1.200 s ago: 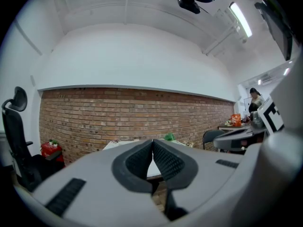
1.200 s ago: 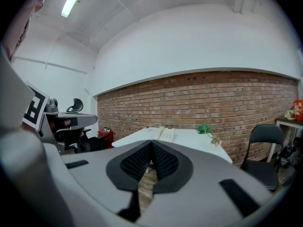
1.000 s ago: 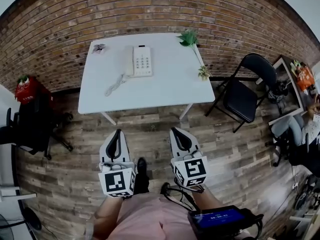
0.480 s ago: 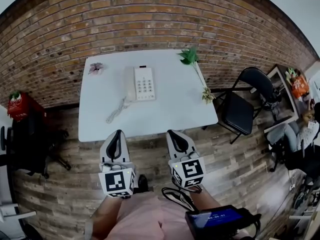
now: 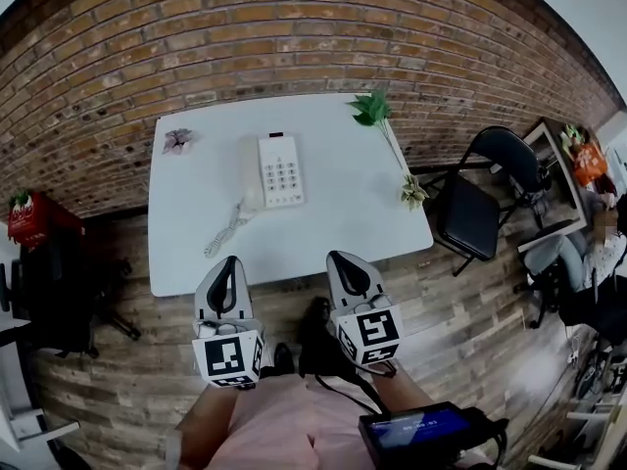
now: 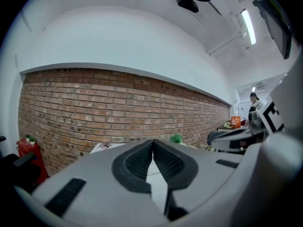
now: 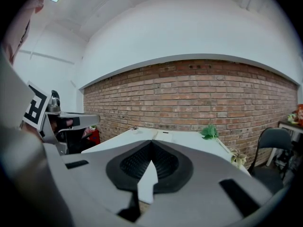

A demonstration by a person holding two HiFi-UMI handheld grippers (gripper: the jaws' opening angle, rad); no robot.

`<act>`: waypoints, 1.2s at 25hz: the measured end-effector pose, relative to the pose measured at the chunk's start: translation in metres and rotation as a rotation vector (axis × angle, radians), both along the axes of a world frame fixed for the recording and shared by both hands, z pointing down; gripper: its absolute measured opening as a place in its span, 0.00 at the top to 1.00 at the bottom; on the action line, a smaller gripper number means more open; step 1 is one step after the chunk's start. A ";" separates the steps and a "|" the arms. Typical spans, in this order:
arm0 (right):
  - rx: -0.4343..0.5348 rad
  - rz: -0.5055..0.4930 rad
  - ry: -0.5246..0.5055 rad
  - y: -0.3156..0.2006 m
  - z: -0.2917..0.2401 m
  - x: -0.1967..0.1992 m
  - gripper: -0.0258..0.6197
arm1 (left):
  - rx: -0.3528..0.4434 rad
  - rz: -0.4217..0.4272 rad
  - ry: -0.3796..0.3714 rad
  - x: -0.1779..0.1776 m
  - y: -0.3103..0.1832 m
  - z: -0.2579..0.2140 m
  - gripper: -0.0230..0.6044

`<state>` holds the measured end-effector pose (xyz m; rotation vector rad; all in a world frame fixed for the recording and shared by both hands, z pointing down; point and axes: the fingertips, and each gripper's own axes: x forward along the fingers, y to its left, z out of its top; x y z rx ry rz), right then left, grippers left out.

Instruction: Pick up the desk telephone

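A white desk telephone [image 5: 275, 169] with a keypad lies on the white table [image 5: 333, 223], handset on its left and coiled cord [image 5: 227, 229] trailing toward the near edge. Both grippers hover side by side at the table's near edge, well short of the phone. My left gripper [image 5: 228, 261] is shut with nothing in it, and its pads [image 6: 142, 162] meet at the tips. My right gripper [image 5: 340, 258] is shut and empty too. In the right gripper view the phone [image 7: 163, 135] shows only as a low white shape beyond the jaws.
A small pink flower [image 5: 179, 141] lies at the table's far left corner. A green leafy stem [image 5: 380, 117] runs along the right edge to a dried bloom [image 5: 412, 193]. A black folding chair [image 5: 478, 199] stands to the right, a brick wall [image 5: 294, 37] behind, a red item [image 5: 29, 218] at left.
Both grippers have moved forward from over the wooden floor to the table's near edge, so the table and phone look closer. Both stayed shut.
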<state>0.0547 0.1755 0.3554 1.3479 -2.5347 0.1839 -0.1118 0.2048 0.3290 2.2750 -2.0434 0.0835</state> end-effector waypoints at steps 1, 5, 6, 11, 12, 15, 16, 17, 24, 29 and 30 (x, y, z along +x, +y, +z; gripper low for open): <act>-0.006 -0.004 -0.002 -0.005 0.003 -0.001 0.96 | 0.001 -0.004 0.000 -0.001 -0.002 0.002 0.94; -0.025 -0.035 -0.006 -0.028 0.013 -0.012 0.96 | -0.004 -0.021 -0.014 -0.007 -0.018 0.005 0.94; -0.024 -0.043 -0.006 -0.034 0.011 -0.015 0.96 | -0.007 -0.023 -0.017 -0.008 -0.023 0.005 0.94; -0.032 -0.056 -0.012 -0.060 0.009 -0.015 0.96 | -0.026 -0.030 -0.029 -0.006 -0.043 0.007 0.94; -0.042 -0.054 -0.013 -0.064 0.013 -0.013 0.96 | -0.036 -0.033 -0.029 -0.006 -0.046 0.010 0.94; -0.074 -0.051 -0.016 -0.077 0.025 -0.010 0.96 | -0.063 -0.039 -0.032 -0.007 -0.057 0.021 0.94; -0.082 -0.051 -0.017 -0.082 0.029 -0.009 0.96 | -0.069 -0.042 -0.033 -0.007 -0.062 0.024 0.94; -0.089 -0.053 -0.018 -0.088 0.033 -0.009 0.96 | -0.069 -0.044 -0.034 -0.008 -0.068 0.027 0.94; -0.108 -0.050 -0.026 -0.146 0.041 0.009 0.96 | -0.061 -0.068 -0.060 -0.008 -0.117 0.024 0.94; -0.099 -0.074 -0.041 -0.182 0.034 0.016 0.96 | -0.042 -0.096 -0.070 -0.002 -0.148 0.011 0.94; -0.097 -0.084 -0.042 -0.187 0.032 0.017 0.96 | -0.040 -0.102 -0.067 0.001 -0.153 0.009 0.94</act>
